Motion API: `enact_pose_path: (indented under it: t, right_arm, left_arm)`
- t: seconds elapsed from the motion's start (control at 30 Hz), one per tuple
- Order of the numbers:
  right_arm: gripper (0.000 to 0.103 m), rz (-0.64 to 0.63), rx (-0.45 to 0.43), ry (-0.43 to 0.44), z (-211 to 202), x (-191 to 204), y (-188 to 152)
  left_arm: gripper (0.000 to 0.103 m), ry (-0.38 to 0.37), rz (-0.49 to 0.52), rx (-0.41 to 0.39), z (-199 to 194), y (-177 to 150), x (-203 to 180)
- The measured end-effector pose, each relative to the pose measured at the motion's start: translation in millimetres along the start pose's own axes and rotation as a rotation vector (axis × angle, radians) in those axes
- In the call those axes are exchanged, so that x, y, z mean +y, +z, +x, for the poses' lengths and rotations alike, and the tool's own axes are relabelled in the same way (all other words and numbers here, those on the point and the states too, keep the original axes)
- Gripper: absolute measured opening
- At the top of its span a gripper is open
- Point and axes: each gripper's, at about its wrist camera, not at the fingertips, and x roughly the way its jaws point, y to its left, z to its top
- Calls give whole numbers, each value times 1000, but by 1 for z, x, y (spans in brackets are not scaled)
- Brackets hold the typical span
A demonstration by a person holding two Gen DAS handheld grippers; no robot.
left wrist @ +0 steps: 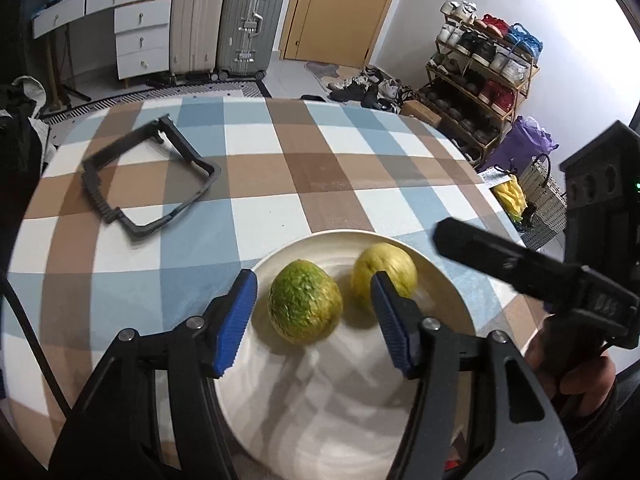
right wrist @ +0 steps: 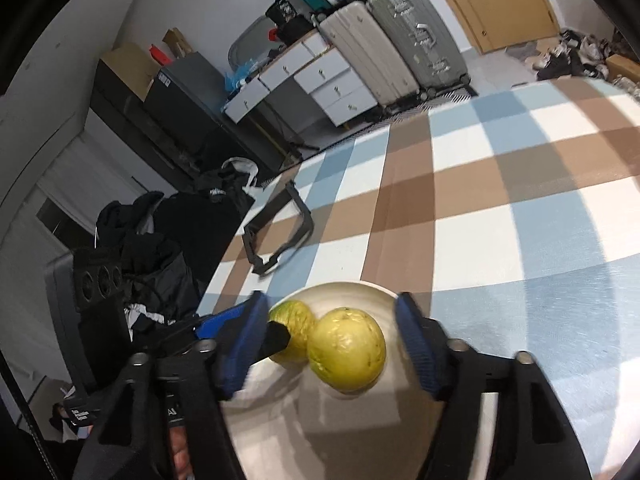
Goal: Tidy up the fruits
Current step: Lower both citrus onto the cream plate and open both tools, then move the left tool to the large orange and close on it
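Observation:
A white plate (left wrist: 320,404) (right wrist: 340,444) lies on the checked tablecloth close to me, with two fruits on it. The rough green fruit (left wrist: 305,302) (right wrist: 294,330) rests between the blue pads of my left gripper (left wrist: 314,284), which is open with a gap on each side of the fruit. The smooth yellow fruit (left wrist: 384,270) (right wrist: 347,350) lies beside it, touching or nearly touching. My right gripper (right wrist: 332,304) is open around the yellow fruit, its pads clear of it. One black finger (left wrist: 500,258) of the right gripper reaches in over the plate's right rim.
A black square frame (left wrist: 148,176) (right wrist: 280,236) lies on the checked table (left wrist: 320,160) at the far left. The table's far edge drops to a floor with suitcases (left wrist: 228,20) and a shoe rack (left wrist: 480,72). Dark clothes (right wrist: 160,240) are piled left of the table.

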Motion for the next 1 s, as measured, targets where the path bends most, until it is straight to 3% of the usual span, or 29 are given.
enact_pose_path:
  t: [0.07, 0.17, 0.3, 0.43, 0.6, 0.73, 0.9, 1.0]
  right_arm:
    - [72, -12, -24, 3, -12, 6, 0]
    - [86, -34, -66, -14, -38, 18, -6]
    - [98, -81, -134, -44, -77, 38, -20]
    - [101, -120, -203, -62, -116, 57, -39]
    - [103, -180, -280, -122, -155, 79, -71]
    - [103, -231, -318, -166, -175, 94, -98]
    - [103, -296, -344, -259, -188, 111, -129]
    - [103, -324, -362, -270, -195, 119, -147]
  left_arm:
    - [68, 16, -5, -14, -14, -3, -1]
    - [76, 34, -25, -33, -38, -11, -3]
    - [78, 71, -25, -67, -70, -24, -8]
    - [82, 138, 1, -104, -105, -41, -17]
    - [86, 156, 42, -162, -145, -68, -33]
    - [102, 155, 45, -209, -172, -92, -40]
    - [102, 155, 41, -236, -194, -119, -44]
    - [102, 143, 24, -229, -197, -134, -40]
